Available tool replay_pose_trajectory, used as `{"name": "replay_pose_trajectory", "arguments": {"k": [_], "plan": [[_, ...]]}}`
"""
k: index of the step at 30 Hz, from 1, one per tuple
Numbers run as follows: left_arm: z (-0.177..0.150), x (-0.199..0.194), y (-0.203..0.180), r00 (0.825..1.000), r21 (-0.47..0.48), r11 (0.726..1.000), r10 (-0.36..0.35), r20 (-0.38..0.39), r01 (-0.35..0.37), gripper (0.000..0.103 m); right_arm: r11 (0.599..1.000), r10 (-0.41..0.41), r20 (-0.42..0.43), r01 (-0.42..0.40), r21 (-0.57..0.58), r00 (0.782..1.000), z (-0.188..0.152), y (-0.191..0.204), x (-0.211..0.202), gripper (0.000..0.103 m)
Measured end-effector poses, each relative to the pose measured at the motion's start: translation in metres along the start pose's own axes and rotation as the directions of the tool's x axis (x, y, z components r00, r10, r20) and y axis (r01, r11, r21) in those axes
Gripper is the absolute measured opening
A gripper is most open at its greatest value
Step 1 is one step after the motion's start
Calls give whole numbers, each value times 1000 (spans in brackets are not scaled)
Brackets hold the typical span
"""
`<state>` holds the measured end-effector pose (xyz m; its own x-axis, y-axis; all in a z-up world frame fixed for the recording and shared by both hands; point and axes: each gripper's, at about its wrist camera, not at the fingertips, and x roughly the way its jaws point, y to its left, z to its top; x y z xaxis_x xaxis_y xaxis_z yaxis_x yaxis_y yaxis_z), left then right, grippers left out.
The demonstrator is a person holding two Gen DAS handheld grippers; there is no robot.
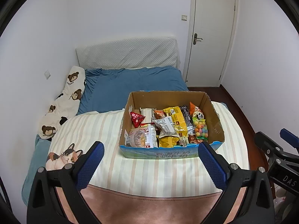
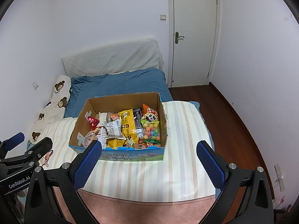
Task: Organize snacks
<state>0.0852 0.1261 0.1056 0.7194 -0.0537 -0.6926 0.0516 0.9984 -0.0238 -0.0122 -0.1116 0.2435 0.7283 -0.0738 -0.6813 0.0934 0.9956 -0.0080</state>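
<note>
An open cardboard box (image 1: 168, 97) with a blue printed front stands on the striped blanket (image 1: 149, 171); it also shows in the right wrist view (image 2: 121, 101). It holds several snack packets: a yellow bag (image 1: 176, 119), a red triangular packet (image 1: 137, 118), a bag of coloured candy balls (image 1: 200, 129), a round pastry pack (image 1: 137, 140). My left gripper (image 1: 150, 154) is open and empty, in front of the box. My right gripper (image 2: 148, 154) is open and empty, also in front of the box. The candy bag (image 2: 152, 131) lies at the box's right side.
The bed has a blue sheet (image 1: 134, 82), a white headboard cushion (image 1: 129, 53) and a bear-print pillow (image 1: 65, 97) at the left wall. A cat-print cushion (image 1: 63, 157) lies at the near left. A closed door (image 2: 194, 33) and dark wood floor (image 2: 224, 115) are on the right.
</note>
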Motion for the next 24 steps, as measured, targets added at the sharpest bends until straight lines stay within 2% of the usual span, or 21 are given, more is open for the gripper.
{"name": "replay_pose_trajectory", "arguments": {"k": [24], "plan": [[0,-7,-1,1000,2,1000,5,17,-5,103,1000,4,7,-4,0,1000,4,0,-5,103]]}}
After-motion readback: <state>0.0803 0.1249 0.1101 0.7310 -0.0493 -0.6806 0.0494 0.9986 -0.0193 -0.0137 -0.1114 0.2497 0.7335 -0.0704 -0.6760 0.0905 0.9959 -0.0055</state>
